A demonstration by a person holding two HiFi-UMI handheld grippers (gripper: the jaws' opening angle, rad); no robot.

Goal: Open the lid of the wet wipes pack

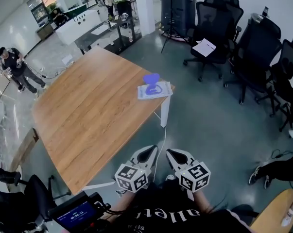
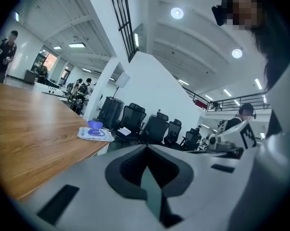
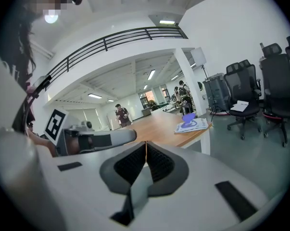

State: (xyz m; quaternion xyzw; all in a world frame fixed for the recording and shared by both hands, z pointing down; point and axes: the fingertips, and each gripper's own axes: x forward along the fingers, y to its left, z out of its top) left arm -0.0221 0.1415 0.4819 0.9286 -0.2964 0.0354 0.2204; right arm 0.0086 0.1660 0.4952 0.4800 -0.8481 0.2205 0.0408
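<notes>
Left gripper (image 1: 147, 154) and right gripper (image 1: 177, 156) are held with jaws pressed together, nothing between them, well apart from the wet wipes pack (image 1: 155, 91), which lies at the wooden table's (image 1: 88, 115) far corner with its blue lid (image 1: 151, 78) raised.

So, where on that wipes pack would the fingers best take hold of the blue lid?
Take the blue lid by its raised free edge, coming down from above. It appears to stand up from the wet wipes pack, which lies flat at the far corner of the table, so probably little else offers a pinch.
</notes>
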